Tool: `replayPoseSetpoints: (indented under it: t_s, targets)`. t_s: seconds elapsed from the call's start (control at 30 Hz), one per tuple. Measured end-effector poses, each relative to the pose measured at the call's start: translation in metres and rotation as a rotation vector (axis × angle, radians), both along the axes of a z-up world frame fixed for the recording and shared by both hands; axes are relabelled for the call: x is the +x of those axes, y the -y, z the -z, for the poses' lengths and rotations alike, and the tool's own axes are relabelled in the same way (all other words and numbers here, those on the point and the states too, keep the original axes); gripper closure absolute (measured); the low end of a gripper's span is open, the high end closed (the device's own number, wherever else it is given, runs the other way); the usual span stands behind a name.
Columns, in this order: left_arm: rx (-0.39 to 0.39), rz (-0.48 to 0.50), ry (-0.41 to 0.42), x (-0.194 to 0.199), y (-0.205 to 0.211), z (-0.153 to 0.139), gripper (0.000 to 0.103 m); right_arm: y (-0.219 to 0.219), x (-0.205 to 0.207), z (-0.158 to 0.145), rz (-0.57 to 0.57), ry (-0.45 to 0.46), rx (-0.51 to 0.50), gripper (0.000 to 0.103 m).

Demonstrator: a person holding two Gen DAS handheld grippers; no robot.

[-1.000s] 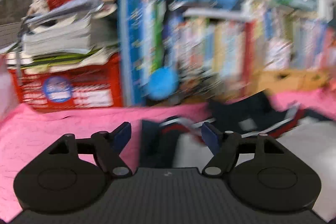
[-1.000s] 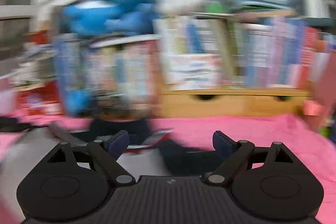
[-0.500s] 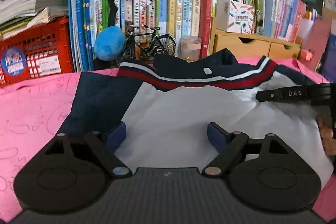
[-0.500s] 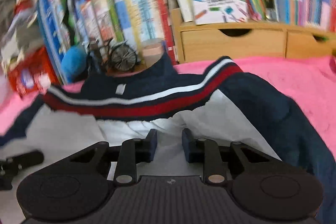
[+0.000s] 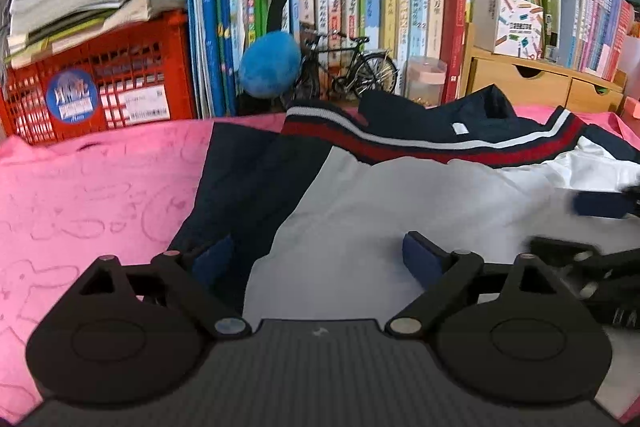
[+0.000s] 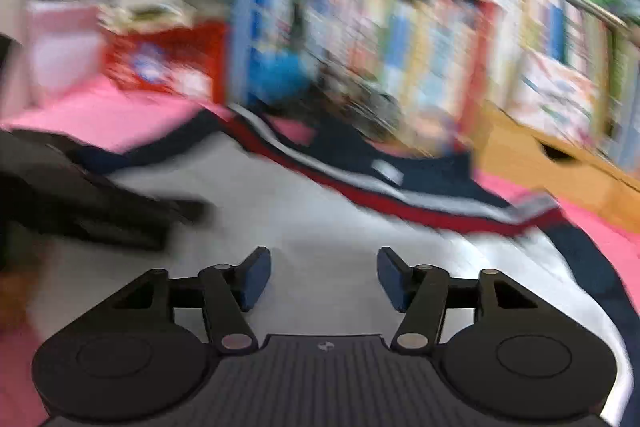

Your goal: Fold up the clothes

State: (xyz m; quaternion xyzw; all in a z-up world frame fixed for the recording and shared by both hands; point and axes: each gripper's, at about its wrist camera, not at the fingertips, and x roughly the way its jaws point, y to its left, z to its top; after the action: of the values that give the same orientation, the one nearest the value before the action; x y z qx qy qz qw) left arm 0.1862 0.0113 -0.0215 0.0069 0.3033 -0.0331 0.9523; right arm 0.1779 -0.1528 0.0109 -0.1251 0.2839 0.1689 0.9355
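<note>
The white jacket with navy sleeves and a red-white striped navy collar (image 5: 400, 203) lies spread on the pink patterned cloth (image 5: 92, 195) covering the desk, collar toward the far side. The left tongs (image 5: 316, 257) are released, jaws wide apart, positioned low over the garment where the navy left sleeve meets the white body panel. No fabric is seen between the jaws. The right tongs (image 6: 323, 277) are also released, jaws apart, positioned over the white panel near the garment's middle; this view is motion-blurred. In the left wrist view the right tongs appear at the right edge, blurred, just beside the left tongs. Behind the jacket at the far side stand a red plastic crate (image 5: 100, 83) at left, a row of upright books (image 5: 360, 15), a blue plush ball (image 5: 270, 65), a small black model bicycle (image 5: 348, 67) and a wooden drawer unit (image 5: 536, 83) at right
</note>
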Motion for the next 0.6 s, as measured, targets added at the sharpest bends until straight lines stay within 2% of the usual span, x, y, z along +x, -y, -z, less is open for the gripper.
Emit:
replayPoseSetpoints:
  t_s: [0.03,0.1,0.13,0.17,0.2,0.23,0.3,0.33,0.4,0.47,0.57,0.6]
  targets:
    - [-0.004,-0.002,-0.006,0.001,-0.001,0.001,0.007,0.019,0.003,0.003,0.079,-0.006,-0.008,0.036]
    - [0.0,-0.004,-0.01,0.001,0.0,0.002,0.006,0.06,0.005,0.006,0.234,-0.005,-0.007,0.036]
    - [0.004,-0.005,-0.011,0.001,0.0,0.002,0.005,0.081,0.005,0.005,0.302,0.001,-0.008,0.044]
    - [0.007,-0.006,-0.011,0.001,0.0,0.002,0.005,0.096,0.005,0.002,0.375,0.027,-0.047,0.057]
    - [0.01,-0.007,-0.012,0.001,0.001,0.002,0.005,0.101,0.004,-0.002,0.439,0.059,-0.105,0.059]
    - [0.013,-0.008,-0.012,0.001,0.001,0.002,0.005,0.101,0.002,-0.007,0.515,0.101,-0.169,0.054]
    - [0.009,-0.01,-0.012,0.001,0.0,0.002,0.005,0.093,-0.005,-0.016,0.588,0.154,-0.2,0.052]
    - [0.007,-0.01,-0.014,0.001,0.0,0.002,0.005,0.087,-0.011,-0.02,0.556,0.147,-0.156,0.052]
    - [0.004,-0.009,-0.015,0.002,-0.001,0.003,0.005,0.07,-0.027,-0.028,0.423,0.093,0.01,0.051]
    - [0.0,-0.01,-0.017,0.002,-0.002,0.003,0.004,0.039,-0.041,-0.03,0.273,0.019,0.133,0.05]
    - [0.0,-0.015,-0.019,0.002,-0.002,0.003,0.004,-0.009,-0.063,-0.026,0.093,-0.04,0.177,0.046]
    - [0.0,-0.017,-0.02,0.002,-0.002,0.003,0.004,-0.003,-0.065,-0.024,0.112,-0.044,0.168,0.044]
